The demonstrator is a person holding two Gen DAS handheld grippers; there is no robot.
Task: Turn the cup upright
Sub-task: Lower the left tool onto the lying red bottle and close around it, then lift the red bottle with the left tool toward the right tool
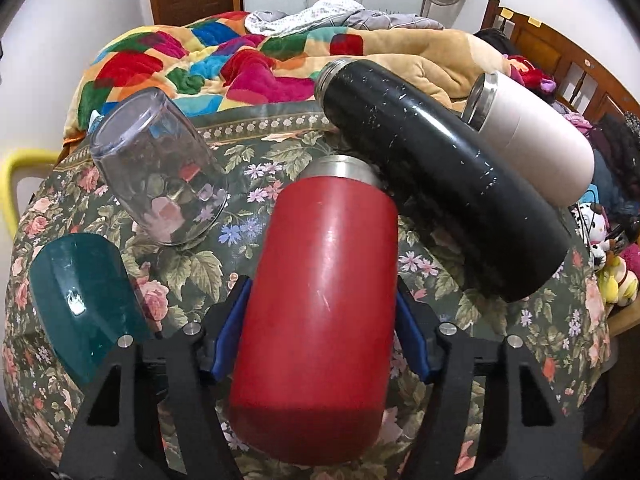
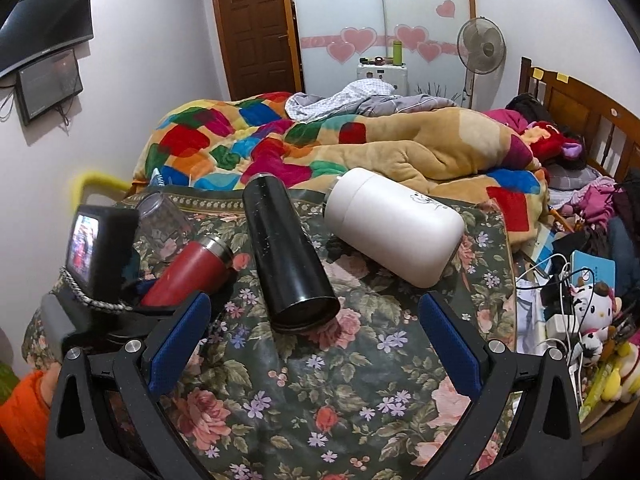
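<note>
The left gripper (image 1: 320,344) was closed around a red cup (image 1: 320,312) — its blue pads (image 1: 230,332) pressed against both sides of the smooth, slightly scuffed metal body. The cup was a rounded cylinder with a bare steel neck (image 1: 338,166) at the far end and its domed base toward the camera. In the right wrist view it (image 2: 188,270) lay tilted, steel rim raised and pointing right, low over the left part of the floral cloth (image 2: 320,400), with the left gripper's black body (image 2: 100,252) and small lit screen beside it.

The right gripper (image 2: 316,352) stood wide, its textured blue pads (image 2: 180,350) well apart and touching nothing — only the flowered fabric lay between them.

Just past the red cup lay a long black flask (image 1: 436,176), glossy with many white scratches, on its side; its base end (image 2: 304,314) faced the right gripper. Beside it lay a stubby white flask (image 2: 394,226) with a matte body and a steel collar (image 1: 480,96). A clear glass tumbler (image 1: 160,172) stood upside down on the cloth to the left, and a translucent teal cup (image 1: 84,304) sat near the left gripper's outer finger. A plush patchwork blanket (image 2: 240,140) was heaped on the bed behind.
</note>
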